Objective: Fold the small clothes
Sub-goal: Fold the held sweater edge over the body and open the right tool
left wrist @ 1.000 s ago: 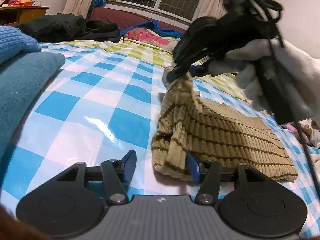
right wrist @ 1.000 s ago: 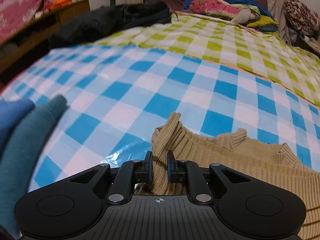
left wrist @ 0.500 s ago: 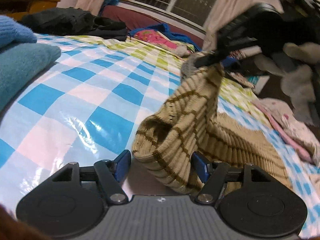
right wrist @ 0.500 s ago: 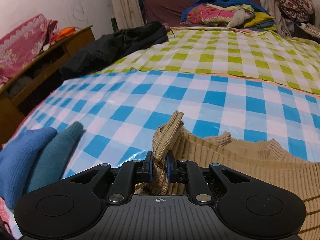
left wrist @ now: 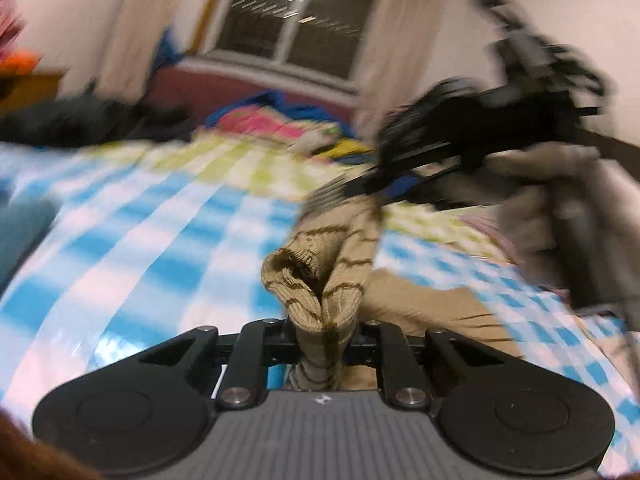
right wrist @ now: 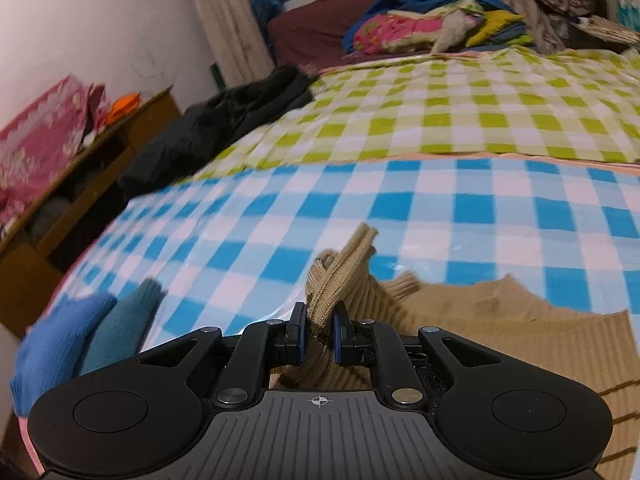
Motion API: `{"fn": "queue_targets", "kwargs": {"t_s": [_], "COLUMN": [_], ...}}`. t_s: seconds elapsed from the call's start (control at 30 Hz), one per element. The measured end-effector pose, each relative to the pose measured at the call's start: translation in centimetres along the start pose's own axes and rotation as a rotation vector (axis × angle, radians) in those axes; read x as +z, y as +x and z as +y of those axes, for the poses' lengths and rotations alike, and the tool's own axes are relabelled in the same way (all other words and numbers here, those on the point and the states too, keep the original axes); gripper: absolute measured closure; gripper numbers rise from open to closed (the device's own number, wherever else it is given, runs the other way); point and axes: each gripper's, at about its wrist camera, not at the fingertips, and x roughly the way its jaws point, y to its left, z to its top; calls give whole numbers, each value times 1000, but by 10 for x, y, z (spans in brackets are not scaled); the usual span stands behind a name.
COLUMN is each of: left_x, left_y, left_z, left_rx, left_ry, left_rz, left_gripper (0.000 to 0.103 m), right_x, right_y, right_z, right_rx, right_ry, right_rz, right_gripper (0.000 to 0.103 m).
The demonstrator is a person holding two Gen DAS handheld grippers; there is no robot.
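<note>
Tan ribbed knit, brown-striped, bunched between both pairs of jaws: one small striped knit sweater (left wrist: 320, 300), two grippers on it. Left gripper (left wrist: 322, 330) closing, jaws drawn in tight on a gathered fold of the sweater, cloth bulging out above them and hanging below. Right gripper (right wrist: 318, 338) narrowly parted, blue pads (right wrist: 299, 334) pinching a ribbed edge that stands up between them and tilts to the right.

Seen from the left wrist, right gripper (left wrist: 368, 188) up and far right, held in a pale gloved hand (left wrist: 560, 184), much blurred. Sweater strung between the two grips as a twisted band, long axis running from the near left jaws up and away to the far right jaws. Rest of the sweater spread flat on the blue-and-white checked sheet (right wrist: 400, 208), near right in both views, stripes running roughly left to right in the right wrist view.

Farther out: one green-and-white checked sheet (right wrist: 460, 112) beyond the blue one. Two folded knits at near left, one light blue folded knit (right wrist: 56, 348) and one teal folded knit (right wrist: 124, 328), side by side and touching. One heap of dark clothes (right wrist: 224, 120) at far left. One pile of bright mixed cloth (right wrist: 420, 24) at the far edge. One wooden cabinet (right wrist: 80, 184) to the left.
</note>
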Motion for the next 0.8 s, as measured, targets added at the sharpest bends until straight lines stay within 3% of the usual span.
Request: {"fn": "queue_targets", "kwargs": {"t_s": [0.23,0.4,0.6,0.8], "left_x": [19,5,-37,-72], "left_y": [14,45,79,88], "left_z": [-89,-143,-193,-215], "left_rx": [-181,-234,-235,-186], "left_ry": [164,246,389,507], "left_rz": [-31,26,116,165], "left_gripper": [81,81,81,81], "right_x": [12,-3,-44,-72], "right_y": [-49,-61,-54,-40], "right_z": [-76,-151,-222,-247], "right_rx": [1,-28,-47,-39], "right_ry": [65,168,257,268], "right_rz": [-104,-111,-78,-54], "right_gripper": [91,91,91,90]}}
